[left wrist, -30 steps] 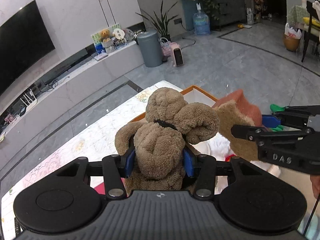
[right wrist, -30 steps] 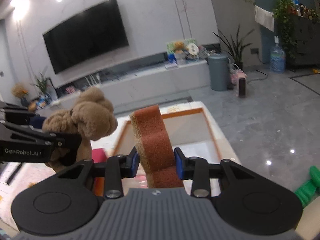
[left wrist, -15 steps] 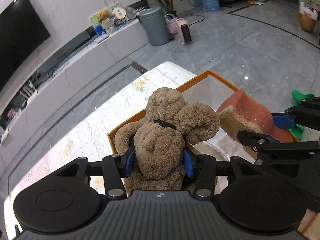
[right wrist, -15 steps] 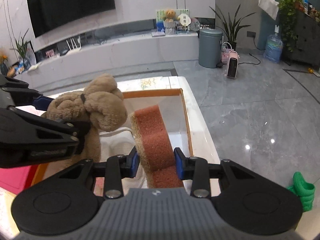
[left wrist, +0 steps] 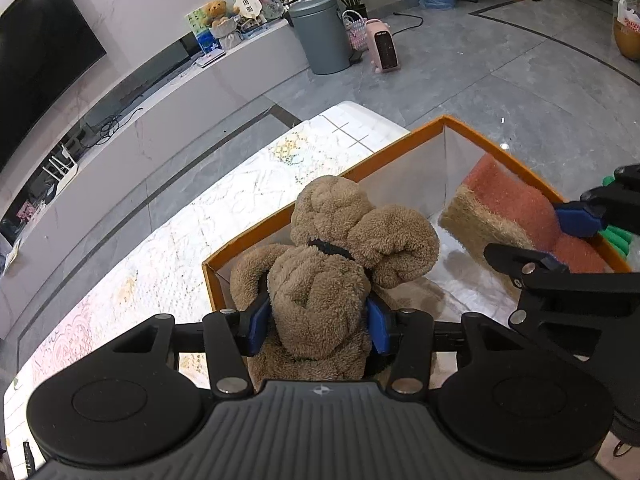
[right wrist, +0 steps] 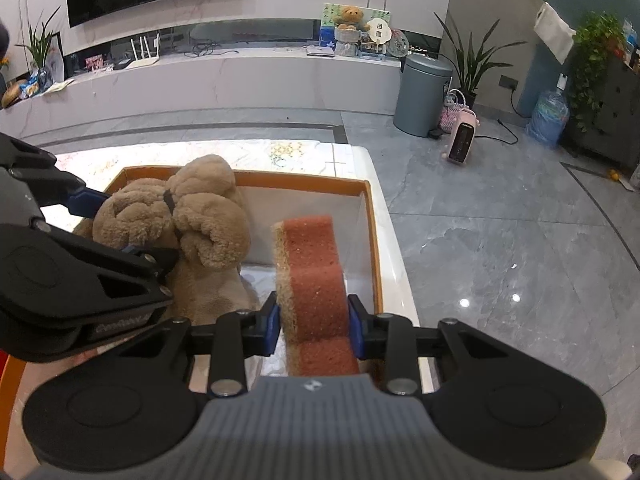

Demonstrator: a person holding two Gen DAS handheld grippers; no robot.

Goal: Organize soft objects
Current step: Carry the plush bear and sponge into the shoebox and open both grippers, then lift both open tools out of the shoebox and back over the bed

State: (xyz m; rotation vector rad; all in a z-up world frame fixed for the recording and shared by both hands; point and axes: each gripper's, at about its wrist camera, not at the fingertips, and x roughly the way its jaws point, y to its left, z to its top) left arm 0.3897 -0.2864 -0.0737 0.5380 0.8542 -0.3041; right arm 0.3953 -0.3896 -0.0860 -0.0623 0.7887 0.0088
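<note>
- Left gripper: blue fingers clamped on the fluffy brown plush bear, just above the orange-rimmed white box.
- Right gripper pinches the orange-and-tan sponge block, inside that box.
- Lower both gently, then release apart, not stacked.

Left gripper: lower than a second ago, brown plush bear now sunk within the orange-rimmed box.
Right gripper: lowered likewise, orange sponge now down inside the box, beside the bear.
Box interior: more of it now visible in both views.
</note>
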